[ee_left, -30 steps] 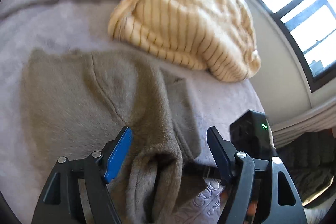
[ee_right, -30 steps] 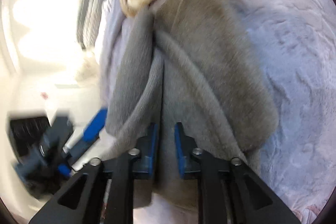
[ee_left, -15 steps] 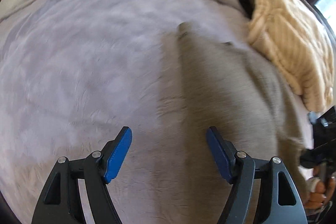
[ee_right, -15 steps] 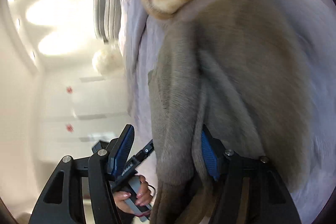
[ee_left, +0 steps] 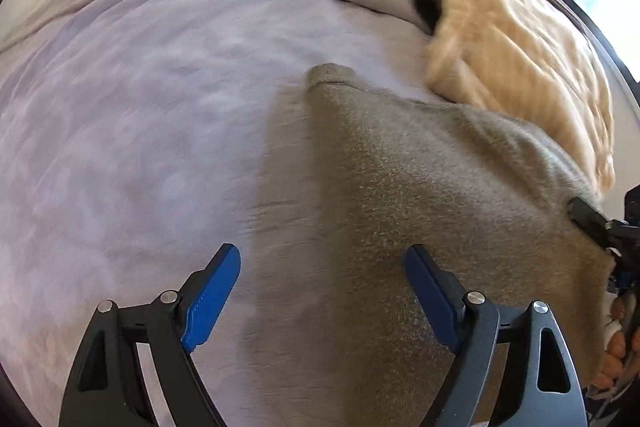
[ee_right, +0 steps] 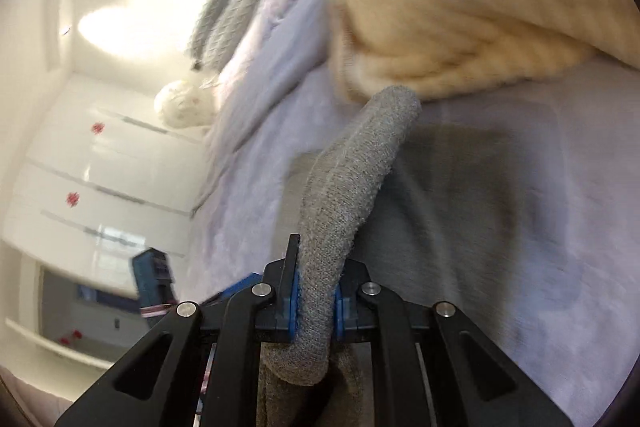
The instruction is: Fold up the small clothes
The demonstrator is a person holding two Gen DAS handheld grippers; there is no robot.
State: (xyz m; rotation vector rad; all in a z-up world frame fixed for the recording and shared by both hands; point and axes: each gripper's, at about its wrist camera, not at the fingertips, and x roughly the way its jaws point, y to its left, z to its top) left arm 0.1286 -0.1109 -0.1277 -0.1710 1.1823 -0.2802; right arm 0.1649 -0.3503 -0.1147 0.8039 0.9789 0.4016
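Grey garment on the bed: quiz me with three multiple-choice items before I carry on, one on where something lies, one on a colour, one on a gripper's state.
1. Where does the cream knit lie relative to the grey garment in the left wrist view?
A. Beyond it, toward the window side
B. Underneath it
C. Between the left jaws

2. What colour are the left gripper pads?
A. Red
B. Blue
C. White

3. What is the state of the right gripper?
A. Wide open over bare blanket
B. Shut on nothing
C. Shut on a rolled edge of the grey garment

Answers: 1 A, the cream knit sits past the garment's far edge on the lilac blanket. 2 B, both pads show blue. 3 C, its jaws have just closed and the pads press a grey fabric roll between them.
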